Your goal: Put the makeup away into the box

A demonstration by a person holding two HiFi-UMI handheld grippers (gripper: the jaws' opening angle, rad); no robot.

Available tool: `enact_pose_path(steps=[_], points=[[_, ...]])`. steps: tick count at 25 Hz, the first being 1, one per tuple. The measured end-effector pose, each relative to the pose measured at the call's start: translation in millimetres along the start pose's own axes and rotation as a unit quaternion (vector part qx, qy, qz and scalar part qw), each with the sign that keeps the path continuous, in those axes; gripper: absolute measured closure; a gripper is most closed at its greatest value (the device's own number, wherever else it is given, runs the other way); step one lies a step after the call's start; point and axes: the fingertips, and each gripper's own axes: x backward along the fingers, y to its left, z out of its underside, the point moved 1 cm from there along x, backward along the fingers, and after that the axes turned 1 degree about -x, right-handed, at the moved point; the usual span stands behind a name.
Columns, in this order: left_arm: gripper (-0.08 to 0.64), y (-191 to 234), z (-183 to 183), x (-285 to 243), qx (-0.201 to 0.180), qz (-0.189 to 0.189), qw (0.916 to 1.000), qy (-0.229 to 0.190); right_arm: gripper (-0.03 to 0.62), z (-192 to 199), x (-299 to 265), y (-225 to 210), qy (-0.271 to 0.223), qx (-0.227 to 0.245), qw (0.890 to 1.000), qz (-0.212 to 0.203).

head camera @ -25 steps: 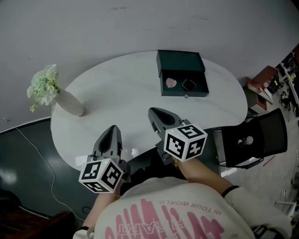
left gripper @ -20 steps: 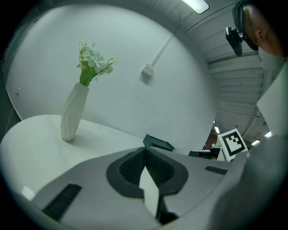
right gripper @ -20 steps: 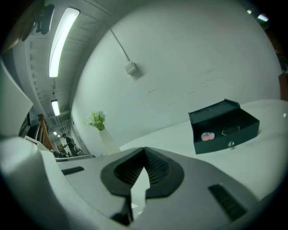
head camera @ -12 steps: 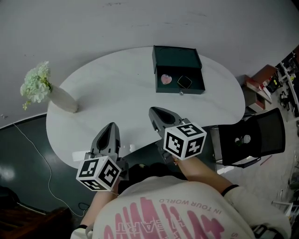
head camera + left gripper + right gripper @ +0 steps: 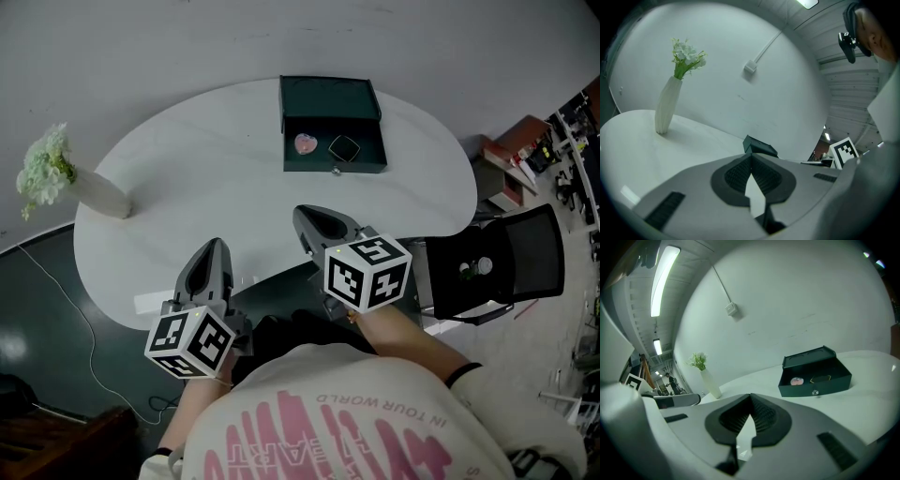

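Note:
A dark green box (image 5: 333, 127) stands with its lid up at the far side of the white table (image 5: 206, 178); the right gripper view shows the box (image 5: 815, 378) too. Inside it lie a pink heart-shaped compact (image 5: 306, 143) and a dark square compact (image 5: 344, 147). My left gripper (image 5: 214, 248) hovers at the table's near edge, jaws together and empty. The right gripper (image 5: 309, 217) is held over the near edge too, well short of the box, shut with nothing in it. In the left gripper view only a corner of the box (image 5: 759, 146) peeks over the jaws.
A white vase with pale flowers (image 5: 70, 183) stands at the table's left end; the left gripper view has the vase (image 5: 666, 110) as well. A black chair (image 5: 492, 272) stands to the right of the table. Shelving with small items (image 5: 525, 155) is further right.
Both grippers have drawn back toward the near edge of the table, away from the box. The view has shifted, so box and vase sit further up and left in the picture.

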Motion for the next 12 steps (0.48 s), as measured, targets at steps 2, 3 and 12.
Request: enact_pose_path(steps=[2,3,12], points=[[0.558,-7,3,0,0.0,0.002,1.0,0.0,0.595,2,7,-6,0.002,0.001,1.0,0.003],[0.558,-9,5,0,0.0,0.003,1.0,0.001,0.595,4,10,-9,0.003,0.0,1.0,0.005],[0.558,-28,18,4,0.001,0.008,0.9999,0.007,0.594,16,34,-20,0.007,-0.004,1.0,0.012]])
